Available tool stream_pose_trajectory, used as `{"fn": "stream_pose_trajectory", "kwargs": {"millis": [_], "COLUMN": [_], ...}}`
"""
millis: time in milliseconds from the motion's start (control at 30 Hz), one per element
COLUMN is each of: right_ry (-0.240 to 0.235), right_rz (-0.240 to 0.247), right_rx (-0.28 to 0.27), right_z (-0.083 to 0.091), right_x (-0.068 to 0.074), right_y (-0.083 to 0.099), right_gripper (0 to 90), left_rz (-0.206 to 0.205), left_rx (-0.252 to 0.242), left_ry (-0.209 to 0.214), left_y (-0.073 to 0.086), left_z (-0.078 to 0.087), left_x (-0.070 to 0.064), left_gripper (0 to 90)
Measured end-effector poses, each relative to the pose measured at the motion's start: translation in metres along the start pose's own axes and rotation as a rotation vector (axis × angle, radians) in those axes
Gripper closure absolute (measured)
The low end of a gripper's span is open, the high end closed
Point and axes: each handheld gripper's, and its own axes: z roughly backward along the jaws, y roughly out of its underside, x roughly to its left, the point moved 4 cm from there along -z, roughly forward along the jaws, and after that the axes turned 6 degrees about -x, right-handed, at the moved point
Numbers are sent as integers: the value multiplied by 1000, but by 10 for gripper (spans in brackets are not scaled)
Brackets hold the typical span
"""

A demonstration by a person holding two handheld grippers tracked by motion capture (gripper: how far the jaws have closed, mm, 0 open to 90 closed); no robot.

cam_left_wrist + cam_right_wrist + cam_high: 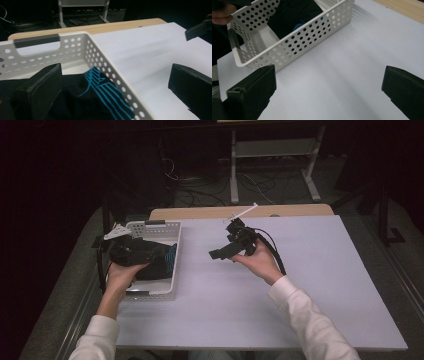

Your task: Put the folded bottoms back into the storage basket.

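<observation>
Left gripper (131,254) hung over the white perforated plastic basket (175,227) in the high view, at the left side of the white counter (300,285), right above the black garment with turquoise stripes (169,260) lying inside the basket. The right gripper (227,250) was held above bare counter, well apart from the basket and pointing toward it.

From the left gripper view, that gripper's jaws stood wide apart, released, with one on either side of the basket's near wall (117,82); the garment (100,92) lay bunched in the basket between and below them, ungrasped.

From the right gripper view, the jaws were likewise spread and held nothing, with only counter (342,75) between them; the basket (294,42) sat beyond, the garment (292,15) dark inside it.

Judged from this, the work had hardly begun: the garment was still in the basket, no grasp had been made, and picking it up and lifting it out onto the counter all remained.
</observation>
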Motion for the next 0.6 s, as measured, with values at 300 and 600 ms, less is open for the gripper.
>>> {"fn": "stream_pose_trajectory", "kwargs": {"millis": [300,600], "right_ry": [4,26], "right_rz": [-12,-10], "right_rx": [-17,-36], "right_z": [16,36], "right_x": [-11,-17], "right_y": [14,31], "right_gripper": [0,0], "left_rz": [-7,-35], "left_rx": [-26,-38], "left_ry": [0,16], "left_y": [4,12], "left_z": [5,9], "left_x": [-11,-27], "left_gripper": [0,0]}}
